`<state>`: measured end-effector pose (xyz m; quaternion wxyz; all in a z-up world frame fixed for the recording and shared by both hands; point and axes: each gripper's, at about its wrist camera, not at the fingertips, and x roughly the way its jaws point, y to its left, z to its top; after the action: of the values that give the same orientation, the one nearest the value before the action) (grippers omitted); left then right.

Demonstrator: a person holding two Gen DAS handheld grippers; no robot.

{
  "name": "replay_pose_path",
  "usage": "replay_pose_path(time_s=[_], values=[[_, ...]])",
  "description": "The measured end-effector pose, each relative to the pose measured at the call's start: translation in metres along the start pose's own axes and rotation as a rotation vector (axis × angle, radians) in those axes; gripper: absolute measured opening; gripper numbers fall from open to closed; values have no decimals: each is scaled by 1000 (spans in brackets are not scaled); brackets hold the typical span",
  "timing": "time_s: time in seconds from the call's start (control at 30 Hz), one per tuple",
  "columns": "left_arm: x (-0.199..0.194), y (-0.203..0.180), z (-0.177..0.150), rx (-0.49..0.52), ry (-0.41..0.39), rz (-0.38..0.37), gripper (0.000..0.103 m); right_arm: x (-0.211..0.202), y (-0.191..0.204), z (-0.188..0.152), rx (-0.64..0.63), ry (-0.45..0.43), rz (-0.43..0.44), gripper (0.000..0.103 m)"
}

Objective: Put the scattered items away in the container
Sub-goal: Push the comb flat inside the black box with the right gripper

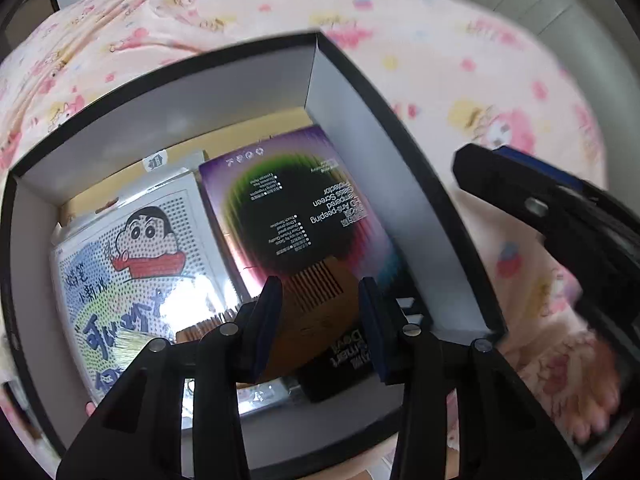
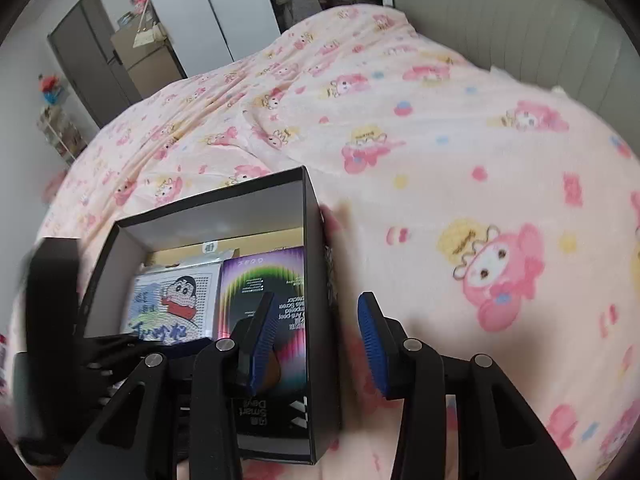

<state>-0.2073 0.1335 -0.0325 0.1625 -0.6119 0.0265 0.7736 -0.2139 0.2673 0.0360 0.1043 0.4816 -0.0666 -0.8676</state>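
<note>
Right, I have my left gripper (image 1: 320,304) inside the black box (image 1: 384,152), jaws spread with a brown wooden comb (image 1: 316,320) lying between them, and I cannot tell whether the pads touch it. The comb rests on the purple screen-protector pack (image 1: 296,208), beside the cartoon card (image 1: 132,272). My right gripper (image 2: 316,336) straddles the box's right wall, jaws released, with bare pink blanket (image 2: 460,152) on its right

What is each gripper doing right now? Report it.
Left gripper: open, above the comb in the box.
Right gripper: open, holding nothing.
</note>
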Motion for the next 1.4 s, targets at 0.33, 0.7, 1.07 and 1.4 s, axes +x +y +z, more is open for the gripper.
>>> replay_pose_path(time_s=[0.33,0.7,1.07,1.4], values=[[15,12,-7,47,93,221,47,-9,4,2,-24,-54,-36,38],[-28,102,-39,-171,9,119,42,35,89,-18,-318,129,97,38],[-47,139,-44,-232,-32,75,42,90,112,-53,-294,452,264,40],[-28,137,-54,-285,-26,-13,42,63,103,-43,-345,226,64,40]])
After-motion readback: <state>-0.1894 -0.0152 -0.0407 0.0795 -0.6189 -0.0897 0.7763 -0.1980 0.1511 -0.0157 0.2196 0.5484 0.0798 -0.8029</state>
